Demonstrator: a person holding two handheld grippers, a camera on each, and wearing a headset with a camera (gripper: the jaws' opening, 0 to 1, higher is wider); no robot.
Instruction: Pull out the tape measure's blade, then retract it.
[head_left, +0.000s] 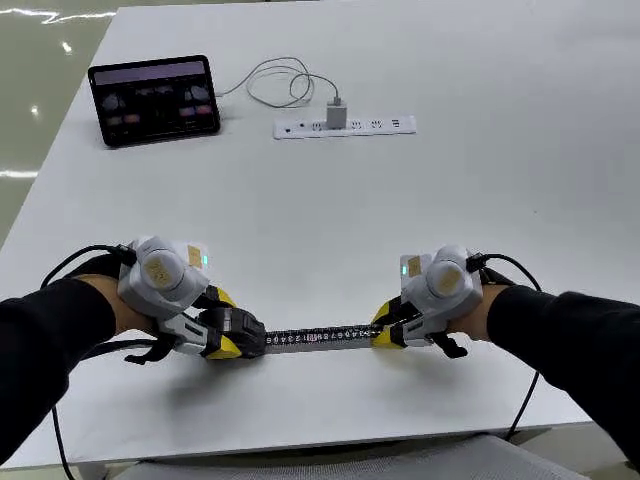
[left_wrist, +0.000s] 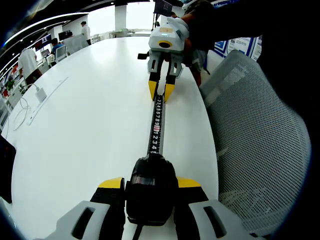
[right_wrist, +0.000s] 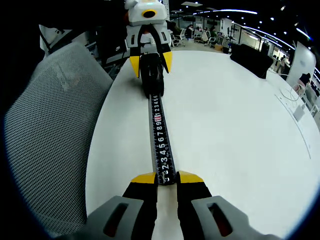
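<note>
Tape measure case (left_wrist: 150, 189) clamped in jaws of left gripper (head_left: 228, 324); right gripper (right_wrist: 166, 178) pinches blade (right_wrist: 159, 130) tip.

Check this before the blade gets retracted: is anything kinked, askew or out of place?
Nothing stands out: the blade runs straight from the case in the left gripper to the right gripper pinching its tip.

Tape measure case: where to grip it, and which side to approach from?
Clamp the black case across its two flat sides, coming from the end opposite the blade slot, as the left gripper does. That leaves the blade's exit free.
</note>
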